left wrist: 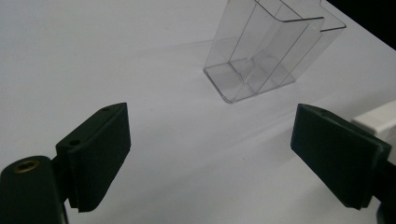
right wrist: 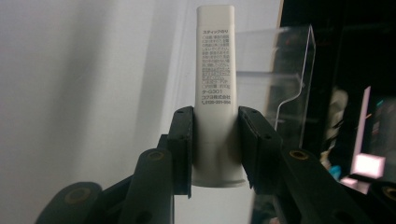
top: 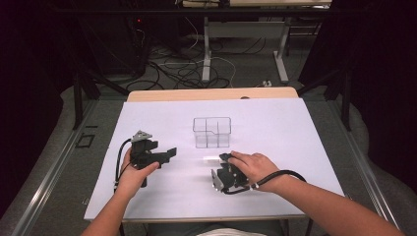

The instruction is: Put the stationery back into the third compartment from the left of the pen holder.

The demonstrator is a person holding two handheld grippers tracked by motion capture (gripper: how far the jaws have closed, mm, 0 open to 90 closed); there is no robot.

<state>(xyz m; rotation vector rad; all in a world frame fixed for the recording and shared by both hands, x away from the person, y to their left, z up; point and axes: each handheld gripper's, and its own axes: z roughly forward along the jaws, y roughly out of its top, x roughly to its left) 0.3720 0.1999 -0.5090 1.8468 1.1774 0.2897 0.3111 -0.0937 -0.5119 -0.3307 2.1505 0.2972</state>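
Jaws of the right gripper (right wrist: 214, 154) pinch a white stick (right wrist: 214, 88).
Left gripper (left wrist: 210, 158) gapes wide, holding nothing; drop the stick straight into the clear box (top: 212, 132) mid-desk.

This looks like a lab or recording workspace, not a home. The desk (top: 275, 196) is covered with a plain white sheet, its wooden far edge showing. It stands on grey carpet between metal rails (top: 44, 187) on the floor at left and right. Beyond it, loose cables (top: 177, 73) sprawl across the floor around the white metal legs of another table (top: 206, 49). Dark curtains or panels (top: 29, 59) close in both sides.
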